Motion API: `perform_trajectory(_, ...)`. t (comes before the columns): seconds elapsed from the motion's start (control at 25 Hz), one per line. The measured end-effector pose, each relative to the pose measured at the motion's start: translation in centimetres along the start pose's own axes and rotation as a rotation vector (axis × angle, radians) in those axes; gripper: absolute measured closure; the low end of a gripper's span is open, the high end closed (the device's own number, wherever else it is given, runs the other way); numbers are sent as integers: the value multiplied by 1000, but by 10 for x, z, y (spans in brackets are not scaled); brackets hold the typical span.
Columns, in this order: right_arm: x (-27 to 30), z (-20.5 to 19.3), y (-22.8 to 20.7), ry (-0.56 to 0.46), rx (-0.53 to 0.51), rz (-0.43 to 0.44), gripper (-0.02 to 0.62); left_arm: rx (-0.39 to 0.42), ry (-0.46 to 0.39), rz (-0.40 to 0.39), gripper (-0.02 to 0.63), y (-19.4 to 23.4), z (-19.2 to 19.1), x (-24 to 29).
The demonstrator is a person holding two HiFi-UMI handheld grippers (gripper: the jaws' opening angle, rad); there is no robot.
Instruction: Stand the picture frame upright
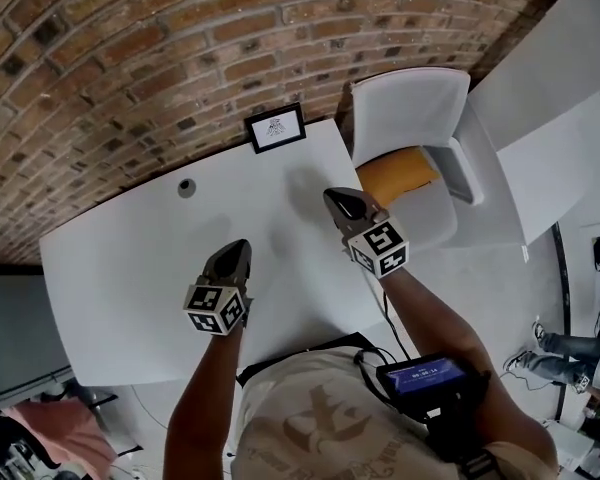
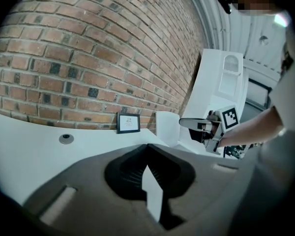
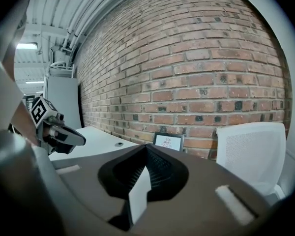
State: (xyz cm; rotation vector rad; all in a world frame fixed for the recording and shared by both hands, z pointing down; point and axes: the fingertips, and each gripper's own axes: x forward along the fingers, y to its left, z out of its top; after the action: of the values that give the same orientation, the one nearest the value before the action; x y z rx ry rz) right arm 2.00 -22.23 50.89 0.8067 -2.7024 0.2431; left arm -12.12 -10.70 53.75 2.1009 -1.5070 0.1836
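Black picture frame (image 1: 275, 128) stands upright at the table's (image 1: 120, 278) far edge against brick wall (image 1: 130, 58), well apart from left gripper (image 1: 236, 251) and right gripper (image 1: 338, 200), both closed, empty.

— Any writing you can read from here?
— None. The picture frame (image 1: 275, 128) at upper centre holds a sketch, too small; the blue screen (image 1: 421, 376) at lower right shows blurred digits.

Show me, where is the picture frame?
In the head view, the picture frame stands at the table's far edge by the brick wall, left of the white chair.
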Motion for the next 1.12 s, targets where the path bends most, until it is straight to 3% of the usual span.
perform_trajectory(0.64, -62, -31, 24, 20, 119, 4, 589, 19, 37, -42, 601, -46, -30, -22)
perform_trajectory(1.12, -57, -36, 22, 23, 120, 19, 589, -9, 46, -12, 602, -41, -38, -24)
